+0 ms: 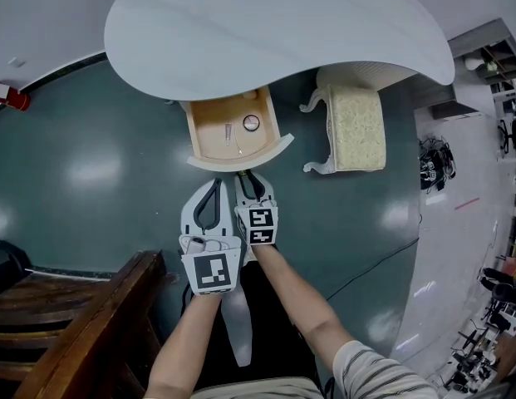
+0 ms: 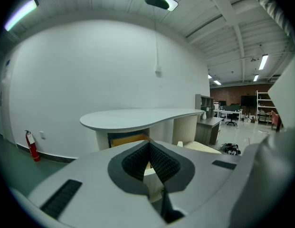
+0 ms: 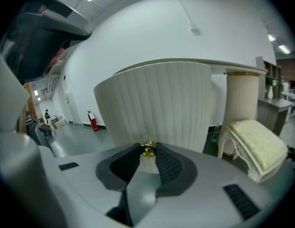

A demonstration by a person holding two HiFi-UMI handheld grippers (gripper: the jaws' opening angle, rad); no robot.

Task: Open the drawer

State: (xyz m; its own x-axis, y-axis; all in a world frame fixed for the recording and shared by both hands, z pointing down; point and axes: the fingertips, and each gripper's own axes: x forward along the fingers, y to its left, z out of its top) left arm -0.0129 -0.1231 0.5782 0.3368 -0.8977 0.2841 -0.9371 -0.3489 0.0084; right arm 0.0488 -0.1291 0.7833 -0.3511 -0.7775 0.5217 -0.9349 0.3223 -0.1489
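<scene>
While drawer (image 1: 241, 158) juts toward person (image 1: 312, 318) | right gripper (image 3: 147, 152) clamps knob (image 3: 147, 148) | left gripper (image 2: 148, 144): jaws together

hd: overhead, steep down | L/R: low, fwd | share: drawer (image 1: 241, 163)

The drawer (image 1: 231, 130) is seen pulled well out from under the white tabletop (image 1: 274, 32), and its light wooden tray is laid open to view from above. Its outer end is closed by a curved, cream, vertically ribbed front (image 3: 157, 103), low on which a small brass knob (image 3: 147, 148) is clamped between the pads of the right gripper (image 3: 147, 152). A small round object (image 1: 251, 123) and a thin pale item (image 1: 228, 131) are seen lying on the drawer's bottom.
</scene>
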